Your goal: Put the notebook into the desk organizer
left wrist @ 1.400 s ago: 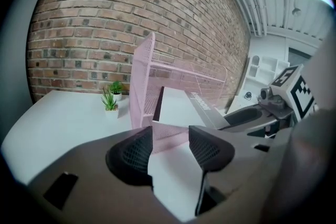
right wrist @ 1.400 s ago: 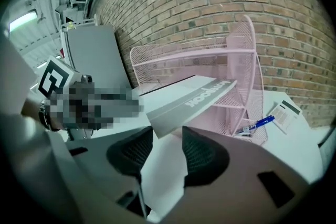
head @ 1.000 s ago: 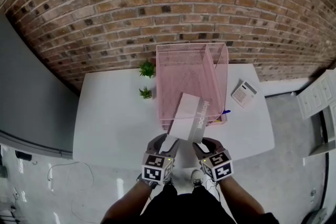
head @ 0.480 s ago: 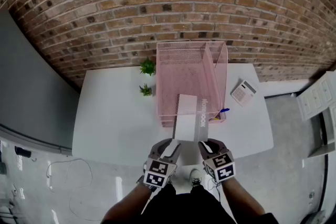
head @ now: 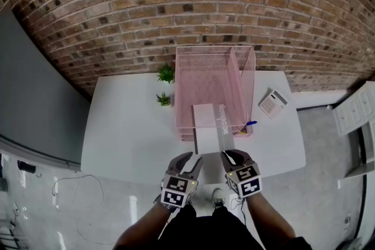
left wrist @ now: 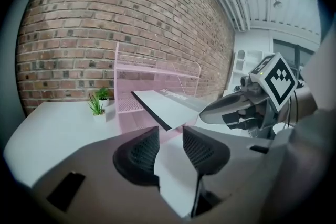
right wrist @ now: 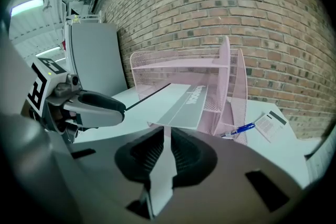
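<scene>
The grey-and-white notebook (head: 208,126) lies flat on the bottom shelf of the pink mesh desk organizer (head: 214,52), with its near end sticking out toward me. Both grippers hover at the table's front edge, just short of that end. My left gripper (head: 188,160) has its jaws closing with a clear gap, and only white table shows between them in the left gripper view (left wrist: 170,139). My right gripper (head: 232,156) is closing to a thin slit (right wrist: 168,139), its pads pressing on nothing. The notebook (right wrist: 181,102) starts just beyond its tips.
Two small potted plants (head: 166,74) (head: 163,99) stand left of the organizer on the white table (head: 129,126). A blue pen (head: 249,124) and a calculator (head: 272,103) lie to its right. A brick wall is behind, and a white cabinet (head: 357,108) stands at far right.
The notebook went from tilted up in front of the organizer to lying flat, further inside it. Both grippers drew back slightly toward me and their jaws narrowed.
</scene>
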The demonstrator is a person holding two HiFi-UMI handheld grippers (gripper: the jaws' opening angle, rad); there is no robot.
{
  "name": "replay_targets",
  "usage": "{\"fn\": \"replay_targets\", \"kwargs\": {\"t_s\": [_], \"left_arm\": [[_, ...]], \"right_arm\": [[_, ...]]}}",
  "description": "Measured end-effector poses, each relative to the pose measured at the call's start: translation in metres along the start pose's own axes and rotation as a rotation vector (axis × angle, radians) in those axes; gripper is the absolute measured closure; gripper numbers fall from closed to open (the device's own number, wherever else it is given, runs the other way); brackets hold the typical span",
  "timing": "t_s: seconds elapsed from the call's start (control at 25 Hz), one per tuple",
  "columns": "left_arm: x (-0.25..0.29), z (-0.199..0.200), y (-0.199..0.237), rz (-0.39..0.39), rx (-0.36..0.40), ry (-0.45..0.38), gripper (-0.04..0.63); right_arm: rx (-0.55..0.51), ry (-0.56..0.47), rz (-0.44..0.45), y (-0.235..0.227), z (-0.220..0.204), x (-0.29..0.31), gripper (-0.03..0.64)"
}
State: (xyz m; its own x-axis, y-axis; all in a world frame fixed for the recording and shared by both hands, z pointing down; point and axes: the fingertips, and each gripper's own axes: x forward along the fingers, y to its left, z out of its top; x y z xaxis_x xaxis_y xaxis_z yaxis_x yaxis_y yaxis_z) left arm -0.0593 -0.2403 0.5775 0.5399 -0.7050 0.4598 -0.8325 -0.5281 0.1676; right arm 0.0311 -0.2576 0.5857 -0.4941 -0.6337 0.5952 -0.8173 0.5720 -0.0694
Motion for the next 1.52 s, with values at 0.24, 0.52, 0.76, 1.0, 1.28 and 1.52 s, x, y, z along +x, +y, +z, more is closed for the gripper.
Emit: {"fn": "replay_targets", "kwargs": {"t_s": [0.24, 0.52, 0.76, 1.0, 1.28, 1.52], "left_arm": [[0.009, 0.008, 0.015, 0.031, -0.022, -0.005, 0.454], [0.013, 0.022, 0.026, 0.051, -0.027, -0.017, 0.454], [0.012, 0.018, 0.026, 0.039, -0.02, 0.0, 0.454], [0.012, 0.016, 0.023, 0.015, -0.015, 0.01, 0.456], [0.011, 0.021, 0.024, 0.006, -0.017, 0.005, 0.455], [0.005, 0.025, 0.019, 0.029, -0.034, -0.011, 0.456]], "right_arm": [[0.055, -0.017, 0.005, -0.005, 0.011, 0.011, 0.571], [0.145, -0.026, 0.0, -0.013, 0.019, 0.023, 0.571], [0.232, -0.038, 0.005, -0.016, 0.03, 0.034, 0.585], [0.236, -0.046, 0.011, -0.012, 0.042, 0.044, 0.589], [0.237, -0.052, 0.015, -0.014, 0.05, 0.052, 0.588], [0.202, -0.051, 0.053, -0.011, 0.048, 0.049, 0.554]]}}
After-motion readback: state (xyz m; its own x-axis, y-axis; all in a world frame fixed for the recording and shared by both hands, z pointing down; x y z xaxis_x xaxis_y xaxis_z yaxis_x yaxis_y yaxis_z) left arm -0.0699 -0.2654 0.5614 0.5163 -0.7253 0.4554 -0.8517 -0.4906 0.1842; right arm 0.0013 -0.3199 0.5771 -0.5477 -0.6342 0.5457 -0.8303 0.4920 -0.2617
